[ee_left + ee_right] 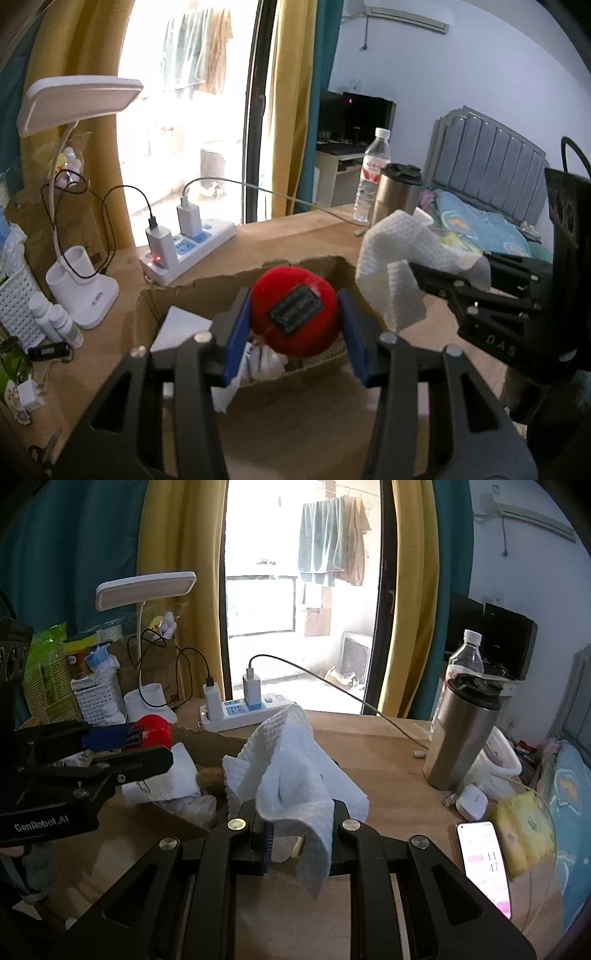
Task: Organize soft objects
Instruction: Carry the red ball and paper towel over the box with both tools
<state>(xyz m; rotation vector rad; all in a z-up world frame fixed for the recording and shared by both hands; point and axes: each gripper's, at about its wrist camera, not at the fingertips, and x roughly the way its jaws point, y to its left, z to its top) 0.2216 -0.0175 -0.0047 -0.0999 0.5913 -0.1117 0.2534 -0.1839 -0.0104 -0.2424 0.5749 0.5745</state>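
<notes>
1. The left gripper (295, 325) is clamping a red ball (295, 314) over the box (173, 295).
2. The right gripper (301, 834) is pinching a white cloth (291, 764) just right of the box (207, 744), above the table (388, 775).

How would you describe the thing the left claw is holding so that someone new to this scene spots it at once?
Find the torn cardboard box on the wooden desk, in front of the white power strip. Above its opening, the left claw grips a red plush ball. Unlike the white cloths nearby, it is round, bright red, and has a dark patch.
</notes>
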